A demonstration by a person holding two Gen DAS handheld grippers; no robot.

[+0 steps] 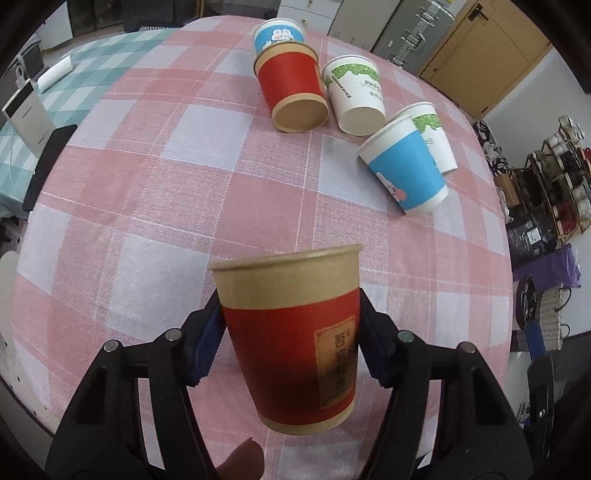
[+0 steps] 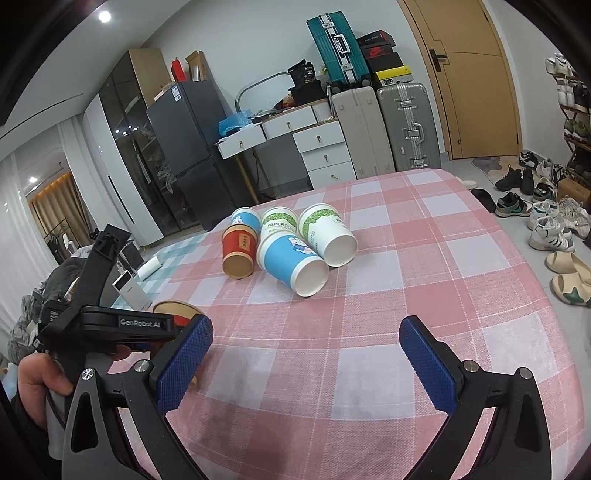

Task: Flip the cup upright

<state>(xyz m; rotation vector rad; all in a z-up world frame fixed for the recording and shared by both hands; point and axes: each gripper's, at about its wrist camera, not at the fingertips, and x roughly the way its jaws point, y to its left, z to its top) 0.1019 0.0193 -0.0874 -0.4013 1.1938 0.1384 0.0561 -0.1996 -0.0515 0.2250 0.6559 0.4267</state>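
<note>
My left gripper is shut on a red and brown paper cup, held rim up above the pink checked tablecloth. Its rim also shows in the right wrist view, behind the left gripper body. Several other cups lie on their sides at the far end: a red one, a white and green one, a blue one, another blue one. My right gripper is open and empty above the near cloth, well short of the blue cup and the white cup.
A white box and a white roll lie on the teal cloth at the left. Suitcases, drawers and a fridge stand beyond the table. Shoes cover the floor at the right.
</note>
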